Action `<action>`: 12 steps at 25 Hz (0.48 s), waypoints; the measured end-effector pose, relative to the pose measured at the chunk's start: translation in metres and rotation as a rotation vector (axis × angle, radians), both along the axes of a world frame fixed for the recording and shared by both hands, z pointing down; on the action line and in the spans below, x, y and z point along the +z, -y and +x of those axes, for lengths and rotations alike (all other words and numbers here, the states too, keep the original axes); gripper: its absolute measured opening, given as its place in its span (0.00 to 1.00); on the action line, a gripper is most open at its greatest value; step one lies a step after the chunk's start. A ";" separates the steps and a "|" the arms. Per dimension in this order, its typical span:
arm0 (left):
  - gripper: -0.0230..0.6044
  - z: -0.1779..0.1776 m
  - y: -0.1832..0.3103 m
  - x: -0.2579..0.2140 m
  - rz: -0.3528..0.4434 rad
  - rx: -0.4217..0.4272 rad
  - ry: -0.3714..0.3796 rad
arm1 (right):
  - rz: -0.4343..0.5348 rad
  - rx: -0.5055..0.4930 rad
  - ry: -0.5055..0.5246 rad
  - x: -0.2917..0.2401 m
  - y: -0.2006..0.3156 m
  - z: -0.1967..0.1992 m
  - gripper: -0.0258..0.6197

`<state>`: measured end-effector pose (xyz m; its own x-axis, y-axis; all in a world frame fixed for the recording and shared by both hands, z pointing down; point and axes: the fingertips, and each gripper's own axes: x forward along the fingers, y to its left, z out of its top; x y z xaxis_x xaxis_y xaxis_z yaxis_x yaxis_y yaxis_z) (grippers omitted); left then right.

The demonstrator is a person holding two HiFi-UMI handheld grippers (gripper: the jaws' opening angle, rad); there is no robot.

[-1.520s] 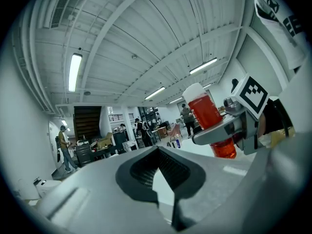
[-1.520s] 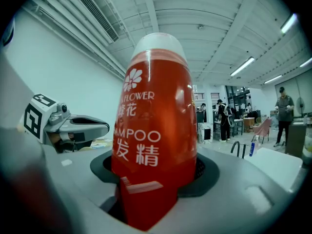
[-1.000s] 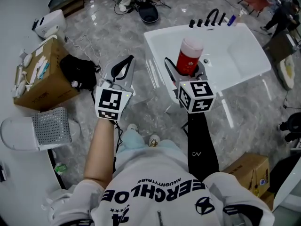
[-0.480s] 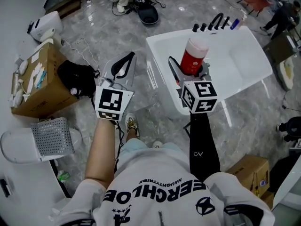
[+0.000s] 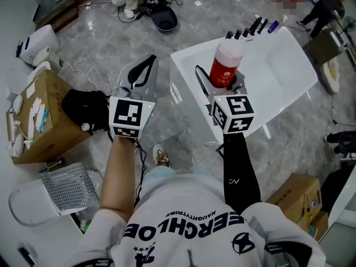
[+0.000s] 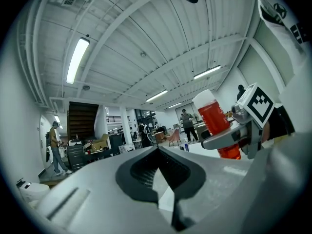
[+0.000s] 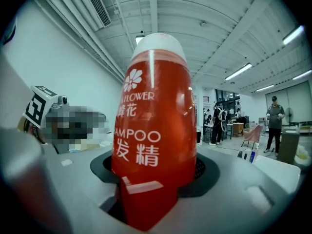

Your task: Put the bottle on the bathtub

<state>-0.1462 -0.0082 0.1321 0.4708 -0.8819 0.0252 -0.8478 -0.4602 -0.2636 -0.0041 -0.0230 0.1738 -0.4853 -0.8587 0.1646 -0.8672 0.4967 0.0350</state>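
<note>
Gripping a red shampoo bottle point(image 5: 224, 65) upright between its fingers, the right gripper point(image 5: 219, 78) holds it over the white bathtub point(image 5: 278, 65); the left gripper point(image 5: 150, 61) has fingers closed, empty

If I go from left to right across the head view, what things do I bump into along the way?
Big cardboard box → black bag → left claw → red bottle → person in dark clothes.

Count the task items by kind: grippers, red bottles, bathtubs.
grippers: 2 (left gripper, right gripper)
red bottle: 1
bathtub: 1
Total: 4
</note>
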 end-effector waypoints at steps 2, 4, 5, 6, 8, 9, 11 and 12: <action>0.04 -0.010 0.016 0.002 -0.004 0.012 -0.002 | -0.005 0.017 -0.014 0.003 0.011 -0.009 0.53; 0.04 -0.018 0.029 0.005 -0.007 0.027 0.001 | -0.008 0.033 -0.018 0.006 0.021 -0.016 0.53; 0.04 -0.022 0.034 0.006 -0.007 0.034 0.003 | -0.010 0.041 -0.020 0.008 0.026 -0.020 0.53; 0.04 -0.027 0.040 0.007 -0.008 0.041 0.003 | -0.011 0.050 -0.022 0.010 0.030 -0.024 0.53; 0.04 -0.035 0.049 0.009 -0.009 0.054 0.003 | -0.013 0.066 -0.024 0.012 0.039 -0.031 0.53; 0.04 -0.038 0.054 0.010 -0.009 0.060 0.004 | -0.013 0.074 -0.024 0.013 0.043 -0.033 0.53; 0.04 -0.043 0.062 0.013 -0.010 0.073 0.007 | -0.012 0.087 -0.021 0.014 0.050 -0.038 0.53; 0.04 -0.045 0.066 0.015 -0.012 0.077 0.008 | -0.013 0.092 -0.021 0.015 0.053 -0.040 0.53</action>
